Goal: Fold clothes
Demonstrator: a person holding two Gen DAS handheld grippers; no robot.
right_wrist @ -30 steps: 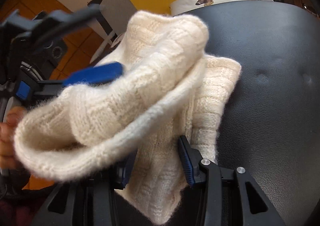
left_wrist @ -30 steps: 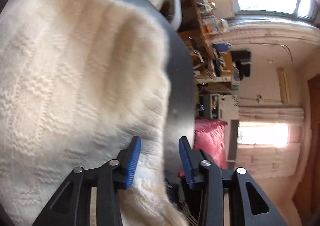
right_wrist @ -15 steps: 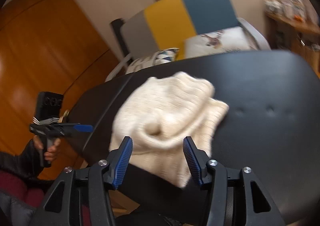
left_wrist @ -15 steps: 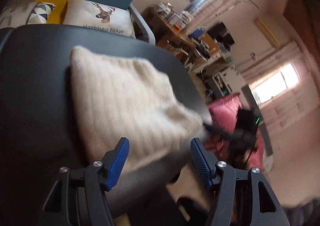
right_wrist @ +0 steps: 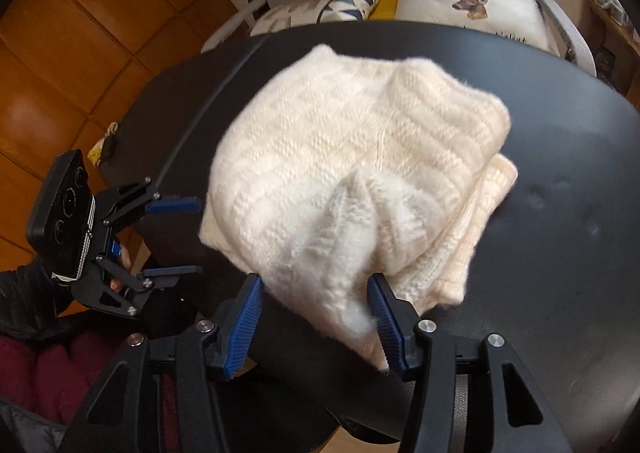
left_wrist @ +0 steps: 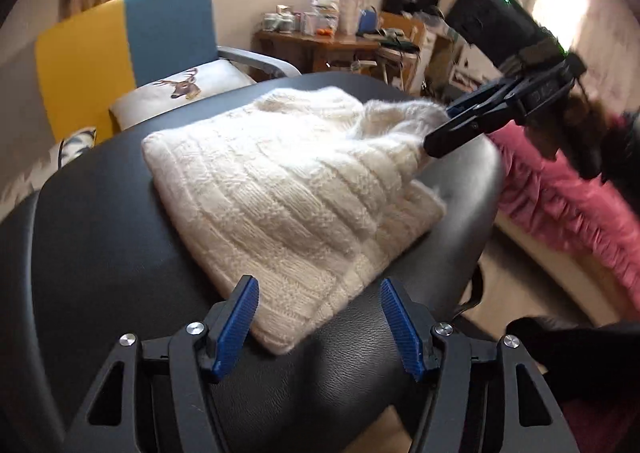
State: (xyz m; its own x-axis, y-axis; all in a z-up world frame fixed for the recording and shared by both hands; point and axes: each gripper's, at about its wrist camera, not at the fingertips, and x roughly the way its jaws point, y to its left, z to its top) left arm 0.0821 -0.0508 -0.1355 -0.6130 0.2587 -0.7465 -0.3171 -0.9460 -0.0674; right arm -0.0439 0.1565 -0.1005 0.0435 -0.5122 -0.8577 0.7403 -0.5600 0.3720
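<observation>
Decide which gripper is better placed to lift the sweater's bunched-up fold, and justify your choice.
Right, probably. The right gripper already has the raised fold of the cream sweater between its fingers. The left gripper sits open at the opposite corner.

Fuzzy cream knitted wool sweater point(left_wrist: 288, 189) lies on a smooth, slightly glossy black leather-like table point(left_wrist: 100, 253).

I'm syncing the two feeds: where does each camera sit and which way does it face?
Left wrist: on the left hand-held gripper, open, looking across the cream knit on the black table; own blue fingers show.
Right wrist: on the right hand-held gripper, with a raised fold of knit between its fingers.
Shared: the knit, the table, the deer cushion; each sees the other gripper.
</observation>
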